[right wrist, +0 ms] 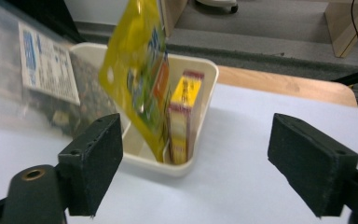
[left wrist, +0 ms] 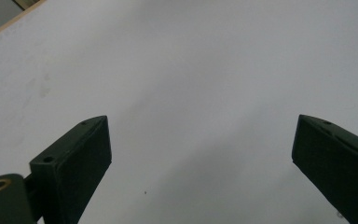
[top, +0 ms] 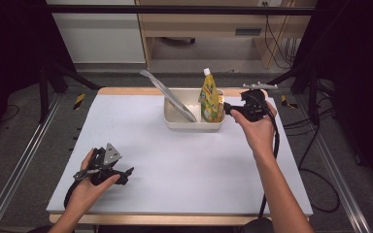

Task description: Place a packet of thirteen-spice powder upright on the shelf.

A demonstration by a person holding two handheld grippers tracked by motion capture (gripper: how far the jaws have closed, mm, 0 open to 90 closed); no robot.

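Observation:
A cream tub (top: pixel 192 124) stands at the far middle of the white table. A yellow spouted pouch (top: pixel 210 97) leans upright in its right end, next to a small yellow and red box (right wrist: pixel 184 117). A clear bag with a label (top: pixel 169 95) leans out of the tub's left end. My right gripper (top: pixel 229 108) hovers just right of the tub, open, with nothing between its jaws; the pouch (right wrist: pixel 137 70) and tub (right wrist: pixel 200 79) sit ahead of it. My left gripper (top: pixel 126 174) rests low at the near left, open over bare table (left wrist: pixel 205 70).
The white table surface (top: pixel 184 165) has a wooden edge (top: pixel 126 91) at the back. Metal rails (top: pixel 24 155) run along both sides. Cables (top: pixel 315 170) trail off the right side. A wooden shelf unit (top: pixel 213 24) stands beyond the table.

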